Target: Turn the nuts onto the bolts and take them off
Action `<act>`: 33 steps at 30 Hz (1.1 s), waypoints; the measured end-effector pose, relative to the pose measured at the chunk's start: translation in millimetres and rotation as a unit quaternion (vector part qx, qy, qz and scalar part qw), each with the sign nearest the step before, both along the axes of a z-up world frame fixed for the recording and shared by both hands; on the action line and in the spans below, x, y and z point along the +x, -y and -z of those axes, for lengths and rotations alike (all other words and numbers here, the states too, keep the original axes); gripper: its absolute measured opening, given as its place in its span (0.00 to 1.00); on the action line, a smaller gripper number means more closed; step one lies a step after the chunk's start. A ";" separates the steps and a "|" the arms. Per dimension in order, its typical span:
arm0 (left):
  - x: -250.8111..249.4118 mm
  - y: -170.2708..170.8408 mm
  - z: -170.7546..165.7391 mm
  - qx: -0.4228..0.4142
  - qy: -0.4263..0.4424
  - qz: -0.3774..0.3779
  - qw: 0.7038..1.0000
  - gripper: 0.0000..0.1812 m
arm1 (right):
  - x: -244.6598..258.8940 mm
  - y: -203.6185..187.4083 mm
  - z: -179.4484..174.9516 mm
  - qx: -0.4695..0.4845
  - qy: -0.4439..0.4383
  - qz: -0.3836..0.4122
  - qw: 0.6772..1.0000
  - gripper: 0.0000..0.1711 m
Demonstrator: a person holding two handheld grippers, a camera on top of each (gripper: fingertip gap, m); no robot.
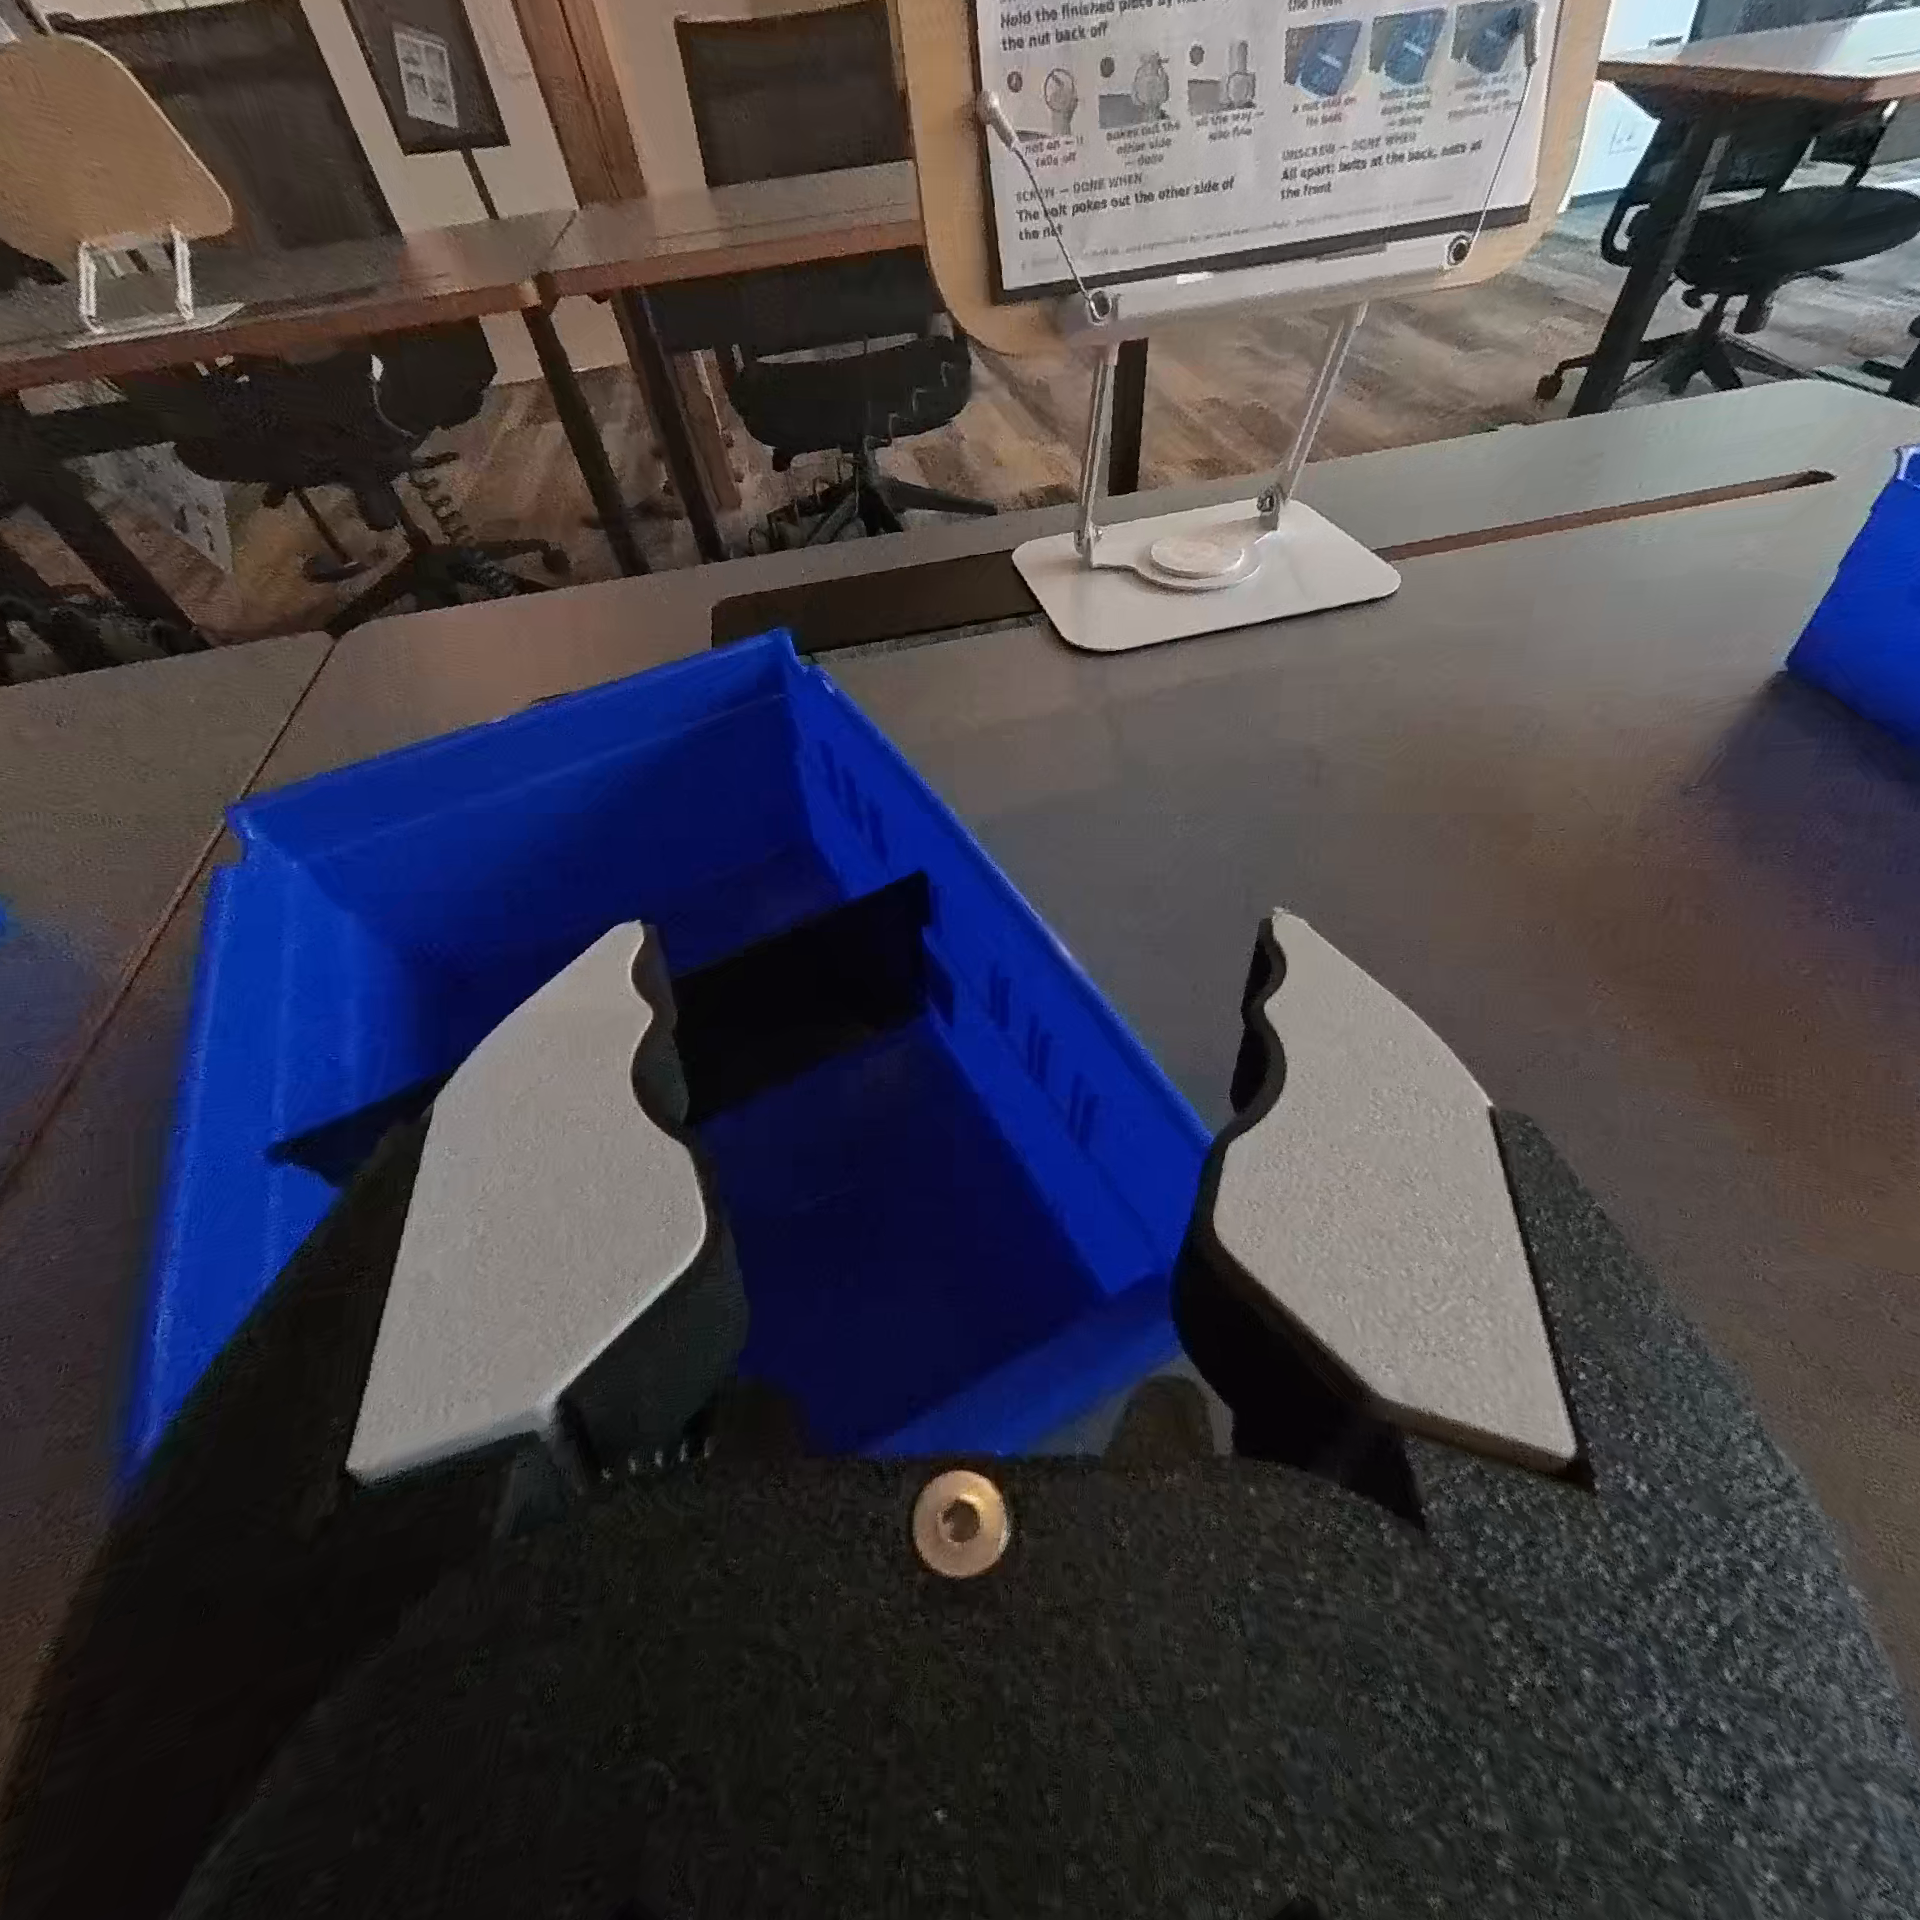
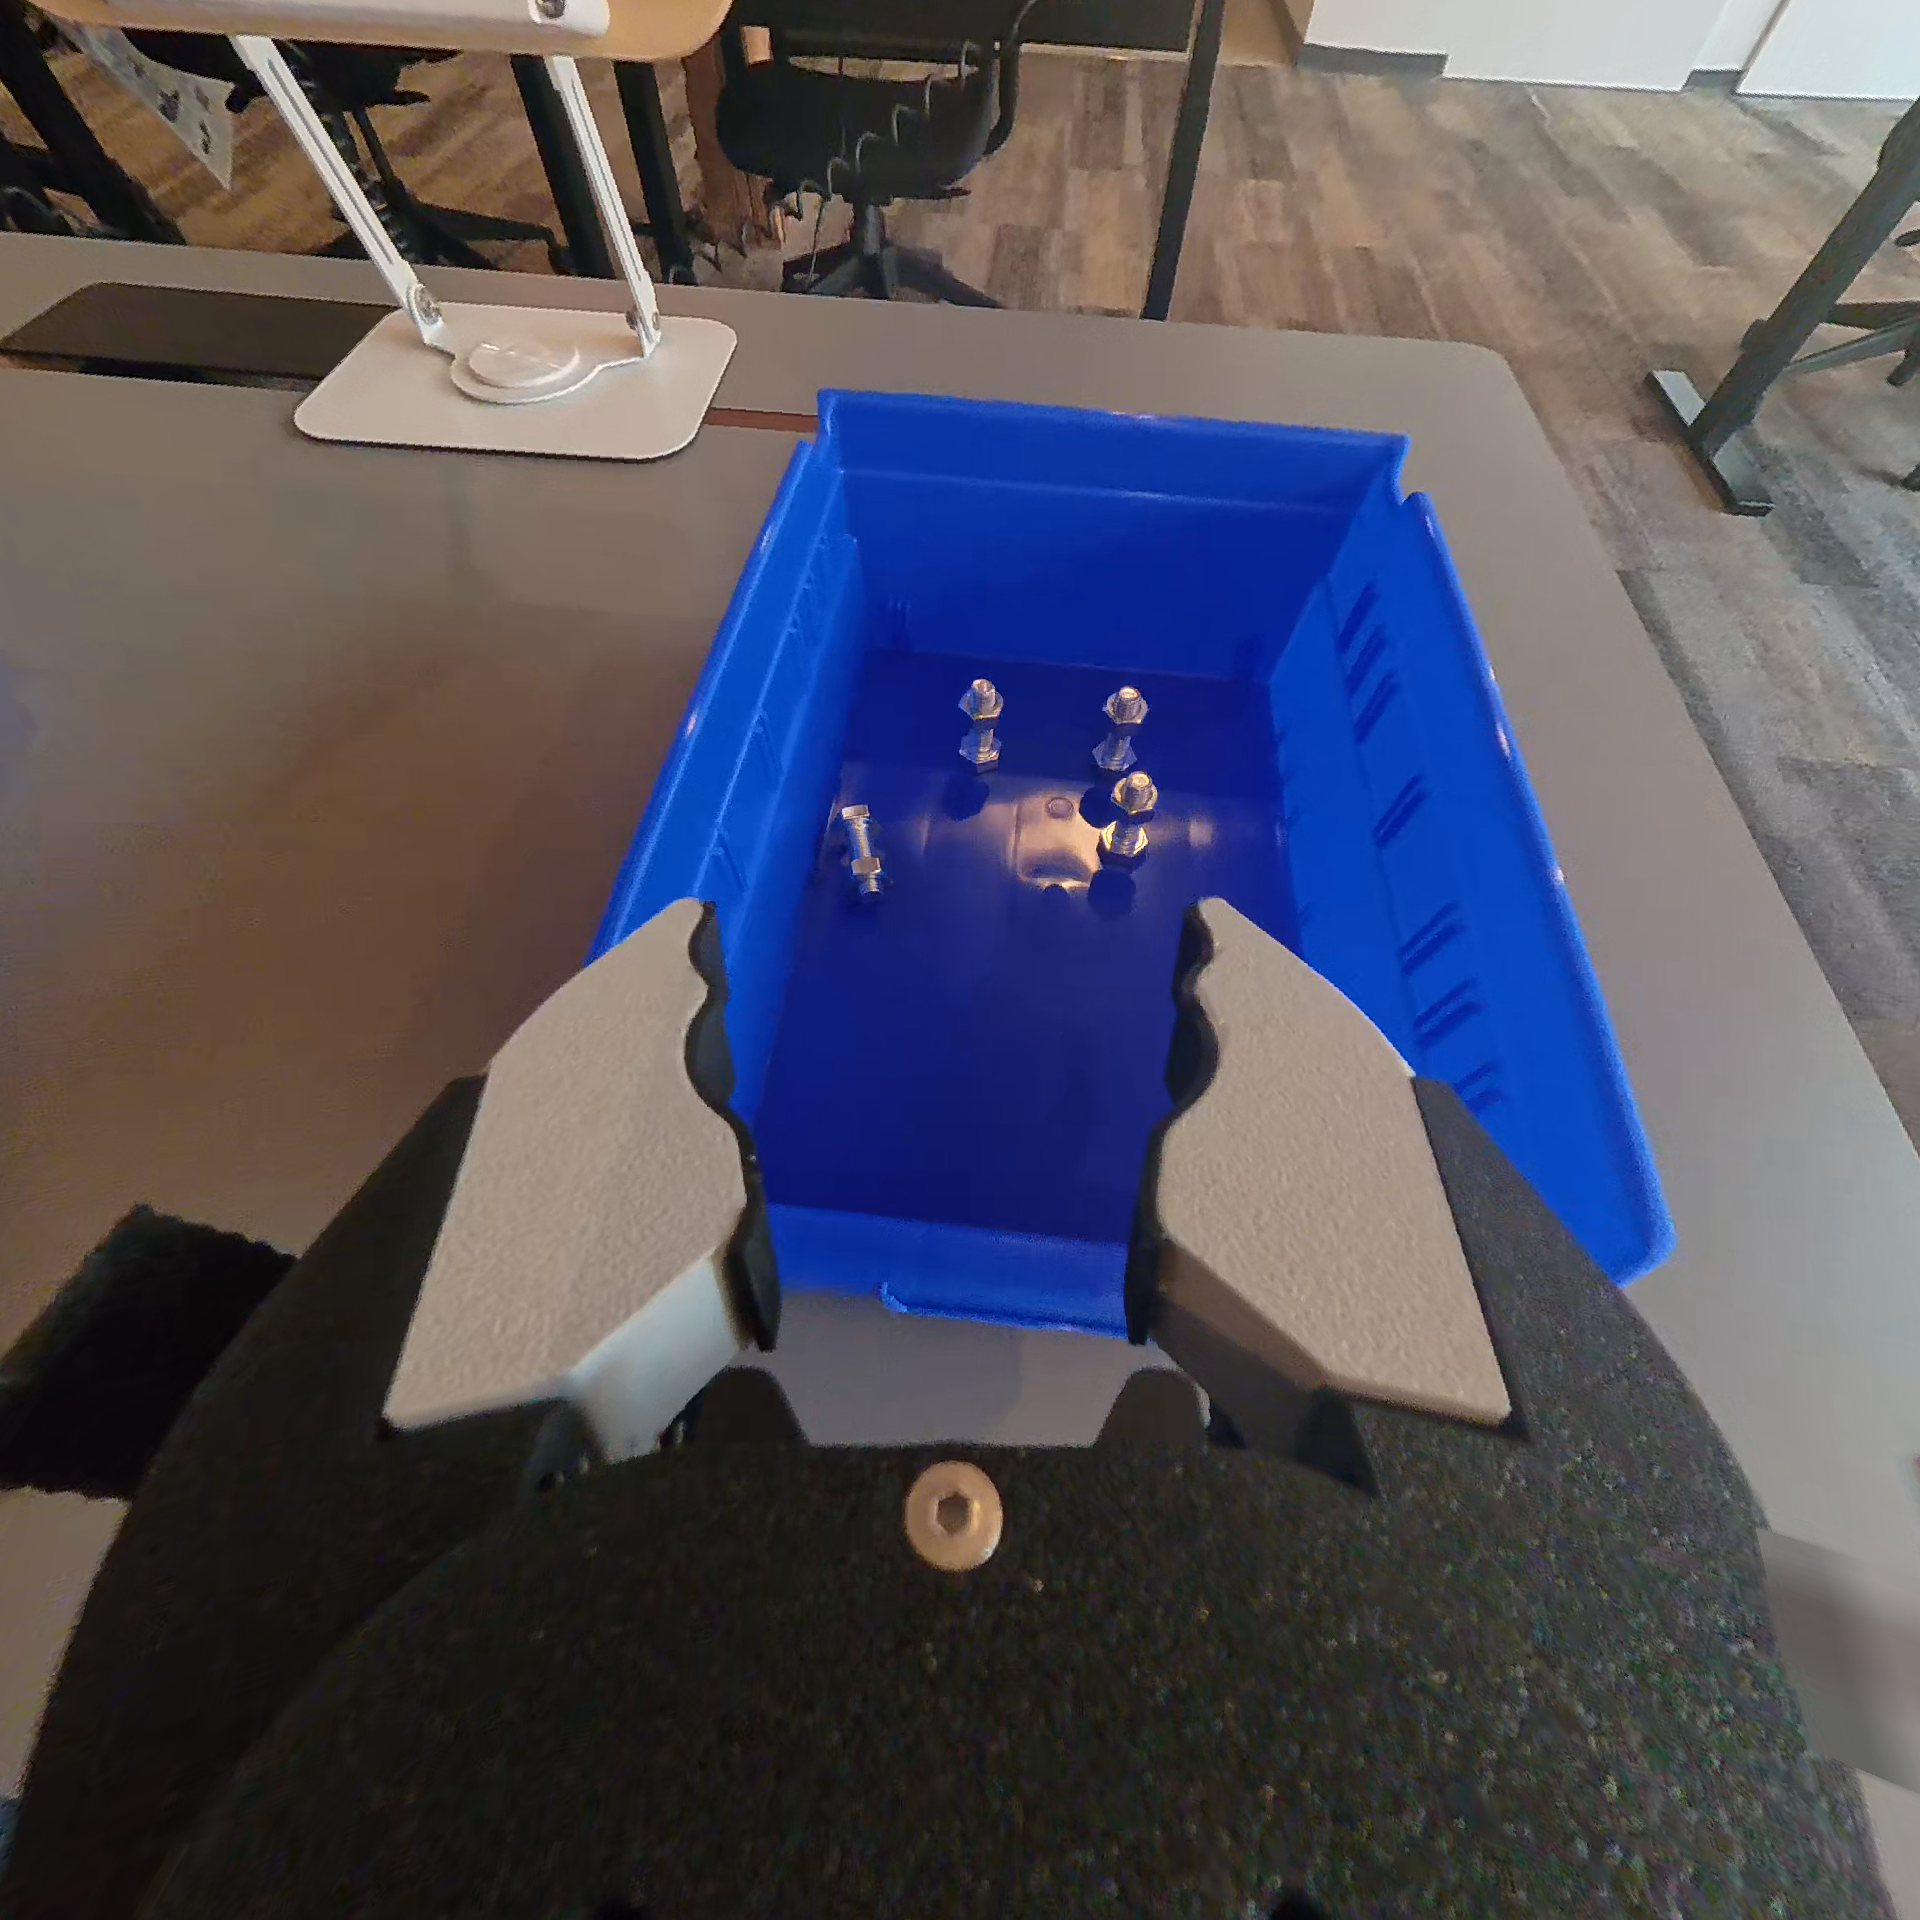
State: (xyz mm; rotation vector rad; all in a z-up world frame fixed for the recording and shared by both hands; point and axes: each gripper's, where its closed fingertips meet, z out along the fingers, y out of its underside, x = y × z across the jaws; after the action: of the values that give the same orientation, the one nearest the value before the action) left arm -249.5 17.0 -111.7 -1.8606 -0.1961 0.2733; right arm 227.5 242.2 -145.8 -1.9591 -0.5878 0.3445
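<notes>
A fair bit is hidden here: in the left wrist view the near floor of the blue plastic bin with the black divider [image 1: 499, 935] is blocked by the grey-padded left gripper [image 1: 961, 997] and its black body, so what lies in the front section can't be made out, and the back section behind the black divider panel [image 1: 800, 997] is only partly seen. A second blue plastic bin [image 1: 1860, 603] is cut off at the right edge of that view, and the white metal stand holding a printed instruction sheet [image 1: 1216, 582] is cropped at the top. Left gripper fingers are spread wide apart with nothing between them, held just above the divided bin. In the right wrist view the right gripper [image 2: 951, 935] is likewise spread wide and empty, hovering over the near end of the open blue plastic bin [image 2: 1475, 831] on the dark grey tabletop [image 2: 312, 779]. Four silver bolts with nuts threaded on are counted on that bin's floor, toward the far end: three stood upright [image 2: 981, 725] [image 2: 1120, 730] [image 2: 1128, 819] and one lying on its side [image 2: 862, 852] near the left wall. How far each nut is turned on is too small to tell. Black office chairs [image 2: 862, 114] are partly seen behind the table.
</notes>
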 end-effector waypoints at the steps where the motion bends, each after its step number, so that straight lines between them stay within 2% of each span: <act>1: 2.1 -2.1 -2.2 0.003 -0.003 0.004 1.000 0.57 | 1.0 0.4 -0.6 0.002 -0.002 0.000 1.000 0.48; 5: 29.0 -23.4 -18.4 0.019 -0.027 0.064 0.997 0.54 | 7.1 3.7 -3.7 0.004 -0.007 0.002 1.000 0.49; 11: 104.8 -89.0 -30.4 -0.011 -0.058 0.178 0.982 0.54 | 28.6 10.5 -11.4 0.014 -0.014 0.016 1.000 0.48; 16: 147.6 -126.7 -33.9 -0.016 -0.059 0.199 0.978 0.52 | 24.3 15.8 -20.0 -0.002 -0.028 -0.016 0.999 0.43; 21: 131.4 -136.4 -32.6 -0.017 -0.062 0.124 0.990 0.45 | -50.4 14.6 -61.2 -0.001 -0.037 -0.126 0.991 0.43; 24: 144.2 -148.5 -4.4 -0.030 -0.004 0.154 0.988 0.45 | -123.1 26.5 -107.4 0.029 -0.032 -0.230 0.972 0.44; 27: 155.6 -162.0 13.2 -0.034 0.013 0.164 0.986 0.44 | -188.7 48.4 -146.4 0.048 -0.029 -0.320 0.946 0.44; 30: 169.6 -181.5 20.2 -0.034 0.037 0.166 0.985 0.45 | -240.6 72.2 -182.5 0.057 -0.034 -0.375 0.925 0.44; 33: 186.5 -209.8 23.7 -0.038 0.075 0.170 0.982 0.46 | -287.0 92.0 -220.0 0.075 -0.041 -0.396 0.914 0.44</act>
State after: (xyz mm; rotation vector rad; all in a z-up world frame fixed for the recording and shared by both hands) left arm -63.0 226.8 -135.4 -1.9540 0.0319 -0.0968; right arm -59.5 150.2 74.2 -1.4713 -1.3046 0.8471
